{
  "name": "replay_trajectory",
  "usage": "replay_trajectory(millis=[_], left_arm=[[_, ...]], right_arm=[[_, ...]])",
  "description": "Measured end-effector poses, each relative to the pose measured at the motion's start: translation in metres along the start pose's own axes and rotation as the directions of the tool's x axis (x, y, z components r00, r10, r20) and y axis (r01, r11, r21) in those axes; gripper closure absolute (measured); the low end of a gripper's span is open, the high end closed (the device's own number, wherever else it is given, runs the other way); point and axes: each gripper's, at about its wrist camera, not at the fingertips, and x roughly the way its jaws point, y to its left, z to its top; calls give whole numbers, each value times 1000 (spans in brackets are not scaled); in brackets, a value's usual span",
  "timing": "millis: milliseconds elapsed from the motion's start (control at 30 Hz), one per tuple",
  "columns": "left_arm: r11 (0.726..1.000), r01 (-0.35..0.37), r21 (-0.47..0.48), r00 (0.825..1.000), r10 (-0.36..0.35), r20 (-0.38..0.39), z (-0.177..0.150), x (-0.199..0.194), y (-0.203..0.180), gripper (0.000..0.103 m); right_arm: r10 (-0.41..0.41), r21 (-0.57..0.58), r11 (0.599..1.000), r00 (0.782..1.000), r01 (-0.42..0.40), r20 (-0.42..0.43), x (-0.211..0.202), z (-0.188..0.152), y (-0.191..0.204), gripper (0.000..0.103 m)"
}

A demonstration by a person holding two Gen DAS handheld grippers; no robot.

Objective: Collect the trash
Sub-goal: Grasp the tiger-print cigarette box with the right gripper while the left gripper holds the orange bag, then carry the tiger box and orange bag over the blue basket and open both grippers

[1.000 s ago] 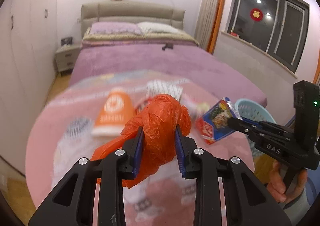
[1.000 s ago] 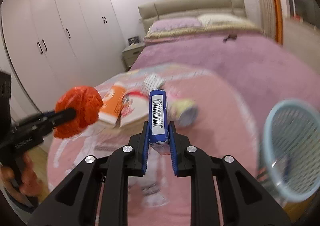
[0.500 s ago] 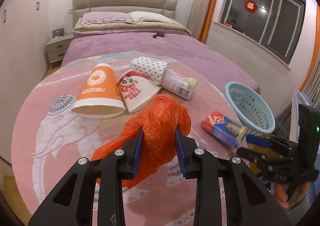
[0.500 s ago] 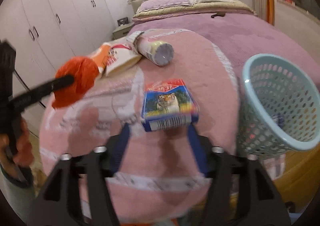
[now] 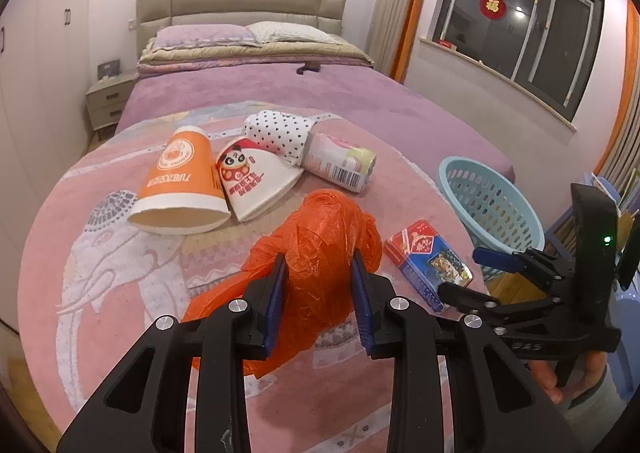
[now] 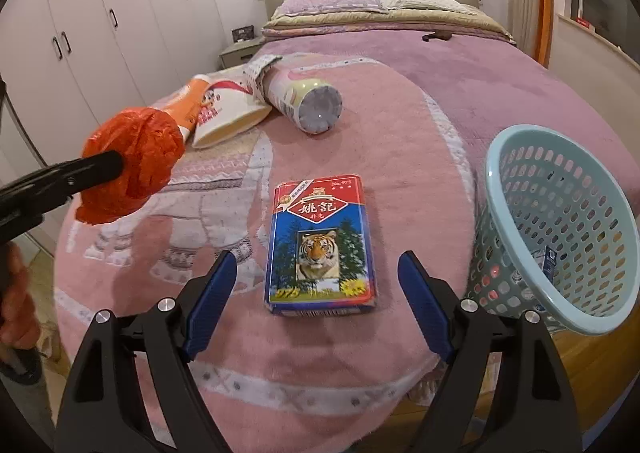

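Near the bed's foot edge, close to the right corner, the card box point(image 6: 321, 243) lies flat between the right tongs point(image 6: 316, 303), whose jaws have just been opening and do not touch it. The left tongs point(image 5: 318, 291) grip one orange bag point(image 5: 320, 253). The box missed the single basket point(image 6: 560, 229) just beside it; a new grasp could push it off the edge. I count two cups point(image 5: 180, 181), one can point(image 5: 340, 163) and one dotted cloth point(image 5: 278, 131).
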Motion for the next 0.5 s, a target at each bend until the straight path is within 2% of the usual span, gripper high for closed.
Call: replay_trajectory(millis=[100, 167, 333, 433, 500], left_arm=[[1000, 6, -4, 1000, -6, -8, -1, 4, 0, 74], [1000, 8, -1, 1000, -8, -9, -2, 6, -1, 74], [1000, 13, 9, 1000, -13, -17, -1, 10, -7, 74], [1000, 18, 22, 1000, -18, -19, 1, 14, -12, 74], [999, 19, 37, 1000, -18, -18, 4, 15, -18, 74]], right_arm=[[-59, -9, 998, 998, 59, 2, 10, 0, 2, 24], [-63, 1, 998, 998, 63, -2, 15, 1, 0, 25], [-44, -12, 999, 999, 44, -18, 21, 0, 1, 44], [-95, -38, 995, 995, 96, 3, 19, 0, 5, 45], [-87, -39, 995, 996, 87, 15, 15, 2, 3, 45]])
